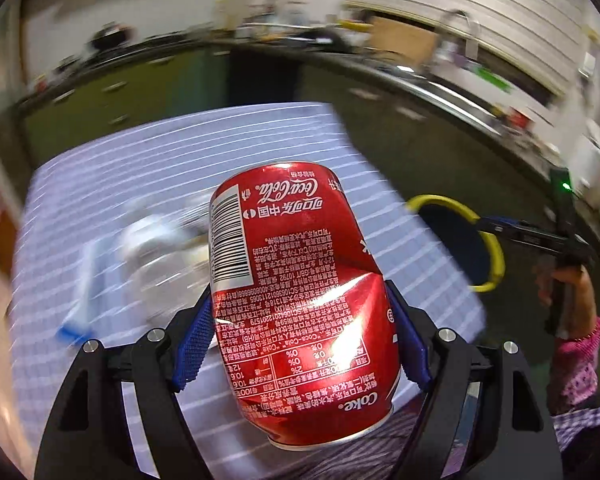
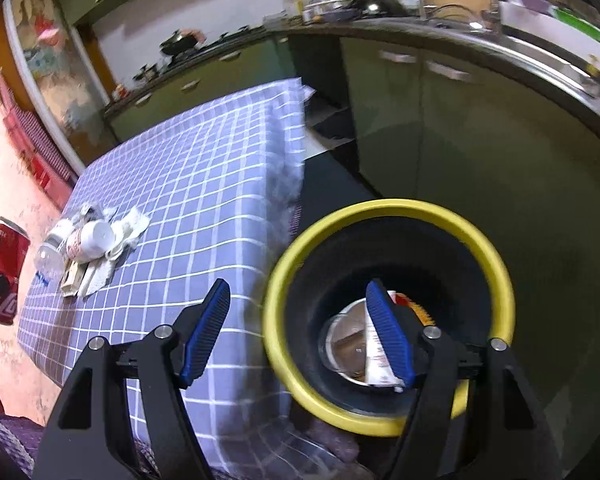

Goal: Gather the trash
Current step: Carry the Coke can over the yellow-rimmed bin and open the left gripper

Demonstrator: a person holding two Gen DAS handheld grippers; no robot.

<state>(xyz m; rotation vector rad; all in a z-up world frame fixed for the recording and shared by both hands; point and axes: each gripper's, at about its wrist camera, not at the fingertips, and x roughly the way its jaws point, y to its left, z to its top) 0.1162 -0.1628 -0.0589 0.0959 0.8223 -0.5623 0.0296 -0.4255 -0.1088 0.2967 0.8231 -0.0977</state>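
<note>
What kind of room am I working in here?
Most likely a home kitchen: green cabinets under a long countertop with a wok on it, and a table in a checked cloth beside the yellow-rimmed bin.

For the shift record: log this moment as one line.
left gripper: shut on dented cola can | right gripper: open, empty, over yellow-rimmed bin | table: cup, scraps remain
</note>
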